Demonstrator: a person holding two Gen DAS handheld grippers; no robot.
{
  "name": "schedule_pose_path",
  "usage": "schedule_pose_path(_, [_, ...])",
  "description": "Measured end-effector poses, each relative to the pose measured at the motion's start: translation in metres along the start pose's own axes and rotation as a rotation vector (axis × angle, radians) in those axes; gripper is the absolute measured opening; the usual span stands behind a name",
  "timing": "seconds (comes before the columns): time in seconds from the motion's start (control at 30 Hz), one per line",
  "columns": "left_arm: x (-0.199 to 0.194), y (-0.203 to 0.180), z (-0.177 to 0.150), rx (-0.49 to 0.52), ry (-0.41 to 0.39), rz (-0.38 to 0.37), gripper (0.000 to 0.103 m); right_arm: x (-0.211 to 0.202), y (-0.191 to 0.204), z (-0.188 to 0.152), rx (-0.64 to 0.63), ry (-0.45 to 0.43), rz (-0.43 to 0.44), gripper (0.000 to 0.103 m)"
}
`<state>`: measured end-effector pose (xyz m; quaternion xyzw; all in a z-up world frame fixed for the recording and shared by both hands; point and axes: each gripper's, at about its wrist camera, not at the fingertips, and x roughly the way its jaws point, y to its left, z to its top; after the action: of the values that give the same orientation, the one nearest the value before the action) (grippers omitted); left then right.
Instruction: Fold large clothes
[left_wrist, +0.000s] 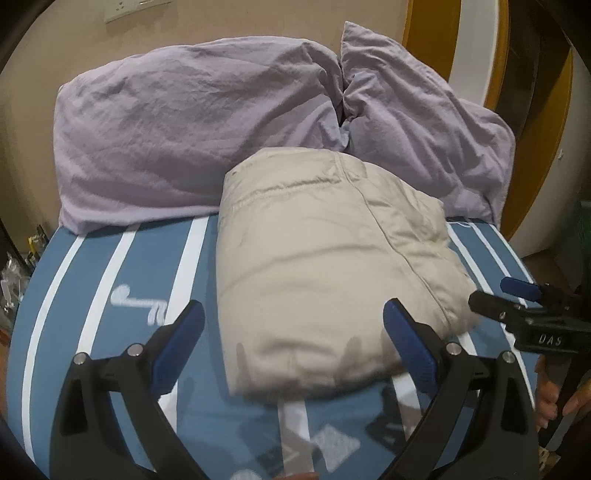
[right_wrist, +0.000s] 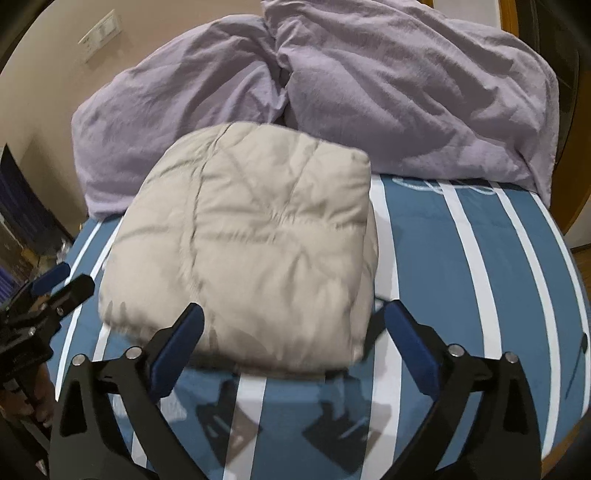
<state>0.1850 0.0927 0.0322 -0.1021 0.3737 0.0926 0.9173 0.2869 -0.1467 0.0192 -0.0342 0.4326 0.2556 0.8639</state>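
A beige padded garment (left_wrist: 325, 266) lies folded into a thick square bundle on the blue and white striped bed; it also shows in the right wrist view (right_wrist: 251, 240). My left gripper (left_wrist: 293, 325) is open and empty, held just above the bundle's near edge. My right gripper (right_wrist: 293, 325) is open and empty, held above the bundle's near right corner. The right gripper also shows at the right edge of the left wrist view (left_wrist: 517, 302), beside the bundle. The left gripper shows at the left edge of the right wrist view (right_wrist: 55, 288).
A crumpled lilac duvet (left_wrist: 192, 122) is heaped along the far side of the bed (right_wrist: 461, 277), touching the bundle's far edge. A beige wall with a socket plate (left_wrist: 133, 9) stands behind. An orange-framed door (left_wrist: 532, 122) is at the right.
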Motion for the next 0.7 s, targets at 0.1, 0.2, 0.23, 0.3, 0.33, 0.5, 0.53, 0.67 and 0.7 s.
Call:
schedule_pose_path(0.1, [-0.016, 0.004, -0.014, -0.011, 0.01, -0.012, 0.097, -0.01, 0.008, -0.014, -0.005, 0.033, -0.011, 0.102])
schedule_pose_path(0.2, [-0.028, 0.006, -0.026, -0.03, 0.022, -0.024, 0.097, -0.021, 0.011, -0.027, 0.012, 0.049, -0.01, 0.102])
schedule_pose_path(0.23, [-0.032, 0.006, -0.029, -0.035, 0.026, -0.028, 0.097, -0.025, 0.012, -0.032, 0.021, 0.055, -0.001, 0.102])
schedule_pose_path(0.3, [-0.037, 0.006, -0.035, -0.043, 0.032, -0.032, 0.097, -0.032, 0.014, -0.04, 0.029, 0.064, 0.013, 0.102])
schedule_pose_path(0.33, [-0.041, 0.006, -0.039, -0.048, 0.036, -0.037, 0.097, -0.036, 0.015, -0.045, 0.032, 0.07, 0.02, 0.102])
schedule_pose_path(0.5, [-0.054, 0.004, -0.053, -0.063, 0.048, -0.058, 0.097, -0.046, 0.019, -0.063, 0.053, 0.097, 0.042, 0.102])
schedule_pose_path(0.53, [-0.056, 0.004, -0.056, -0.069, 0.053, -0.063, 0.097, -0.046, 0.02, -0.065, 0.053, 0.101, 0.044, 0.102])
schedule_pose_path(0.67, [-0.063, 0.003, -0.064, -0.087, 0.063, -0.073, 0.097, -0.051, 0.022, -0.074, 0.055, 0.115, 0.052, 0.102])
schedule_pose_path(0.7, [-0.064, 0.003, -0.065, -0.091, 0.064, -0.076, 0.097, -0.051, 0.022, -0.076, 0.058, 0.118, 0.055, 0.102])
